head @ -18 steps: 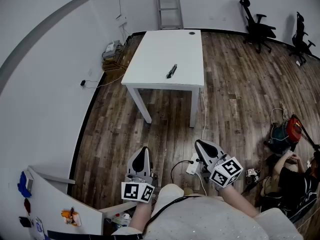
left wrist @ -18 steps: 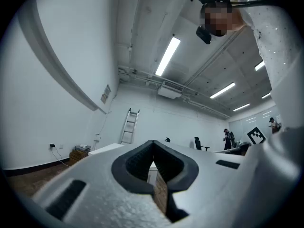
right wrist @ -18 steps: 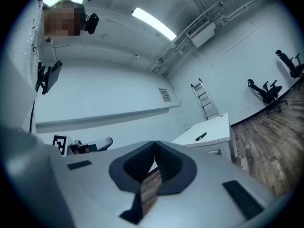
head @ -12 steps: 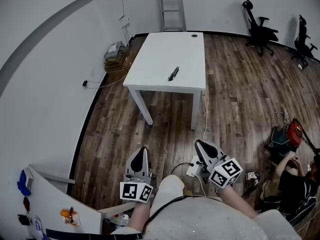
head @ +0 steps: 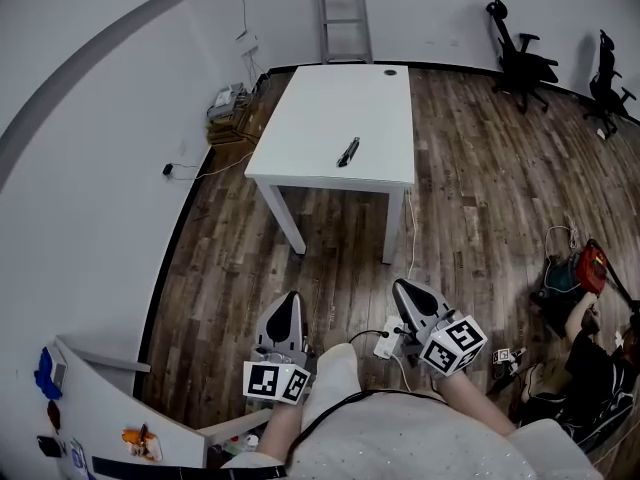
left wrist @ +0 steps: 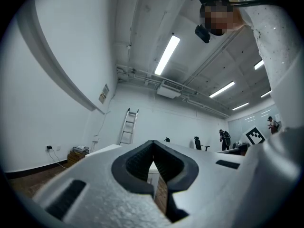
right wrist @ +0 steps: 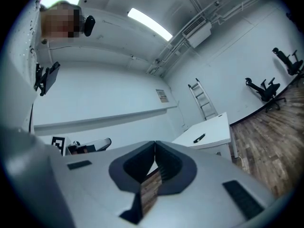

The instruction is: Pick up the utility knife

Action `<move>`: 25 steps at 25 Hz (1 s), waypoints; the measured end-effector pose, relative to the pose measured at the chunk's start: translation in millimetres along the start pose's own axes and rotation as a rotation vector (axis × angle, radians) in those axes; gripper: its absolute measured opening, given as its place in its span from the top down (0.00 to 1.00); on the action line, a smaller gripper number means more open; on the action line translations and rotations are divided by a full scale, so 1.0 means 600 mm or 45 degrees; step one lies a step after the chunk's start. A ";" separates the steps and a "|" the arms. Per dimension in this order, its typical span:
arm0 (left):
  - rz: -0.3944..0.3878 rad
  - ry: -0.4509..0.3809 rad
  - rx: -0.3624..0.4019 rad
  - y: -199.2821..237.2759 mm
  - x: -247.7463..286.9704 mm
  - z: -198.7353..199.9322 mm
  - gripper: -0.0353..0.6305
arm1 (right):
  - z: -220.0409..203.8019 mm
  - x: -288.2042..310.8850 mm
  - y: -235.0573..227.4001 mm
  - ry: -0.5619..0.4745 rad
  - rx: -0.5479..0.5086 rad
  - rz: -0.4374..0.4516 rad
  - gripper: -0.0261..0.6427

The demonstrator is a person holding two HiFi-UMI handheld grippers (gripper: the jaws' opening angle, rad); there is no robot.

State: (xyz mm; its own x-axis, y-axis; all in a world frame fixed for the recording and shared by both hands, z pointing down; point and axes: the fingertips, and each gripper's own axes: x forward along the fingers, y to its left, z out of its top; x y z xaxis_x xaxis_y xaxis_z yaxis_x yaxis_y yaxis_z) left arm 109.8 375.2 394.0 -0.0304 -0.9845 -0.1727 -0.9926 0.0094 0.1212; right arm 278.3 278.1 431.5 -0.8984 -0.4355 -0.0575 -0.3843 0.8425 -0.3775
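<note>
A slim black utility knife (head: 348,151) lies alone on a white rectangular desk (head: 320,108), toward the desk's near edge and a little right of its middle, with its long axis running from near-left to far-right. The desk stands on a dark wood-plank floor (head: 470,188), far out in front of the person and well apart from both grippers. The left gripper (head: 288,300) is held low at the near edge of the scene, close to the person's body, and its jaws are closed tip to tip with nothing between them; only floor and the desk's edge show through the gap behind the pads. The right gripper (head: 404,288) sits just to the right of it, also near the body, pointing toward the desk, and its jaws are likewise pressed together and empty. In the right gripper view the knife shows as a small dark sliver on the desk top. A metal ladder (head: 340,13) leans against the white wall beyond the desk's far end, and two black office chairs (head: 520,43) stand at the far right.
</note>
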 end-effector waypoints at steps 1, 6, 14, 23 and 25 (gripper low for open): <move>-0.003 0.001 0.000 0.005 0.007 -0.001 0.94 | 0.000 0.008 -0.004 0.003 0.001 -0.003 0.95; 0.002 0.025 -0.024 0.051 0.046 -0.020 0.94 | -0.009 0.069 -0.028 0.024 0.006 -0.014 0.95; -0.035 0.032 -0.046 0.142 0.155 -0.031 0.94 | 0.010 0.200 -0.065 0.039 -0.023 -0.042 0.95; -0.166 0.077 -0.063 0.179 0.287 -0.057 0.94 | 0.030 0.307 -0.115 0.018 -0.059 -0.127 0.95; -0.176 0.082 -0.066 0.197 0.307 -0.058 0.94 | 0.029 0.322 -0.133 0.021 -0.056 -0.162 0.95</move>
State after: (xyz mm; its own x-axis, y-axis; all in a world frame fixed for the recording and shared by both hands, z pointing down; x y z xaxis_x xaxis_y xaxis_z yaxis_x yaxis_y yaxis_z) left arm -9.1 189.0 410.5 0.1151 -0.9850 -0.1286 -0.9794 -0.1342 0.1510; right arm 139.0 121.2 434.7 -0.8450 -0.5348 0.0040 -0.5042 0.7941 -0.3396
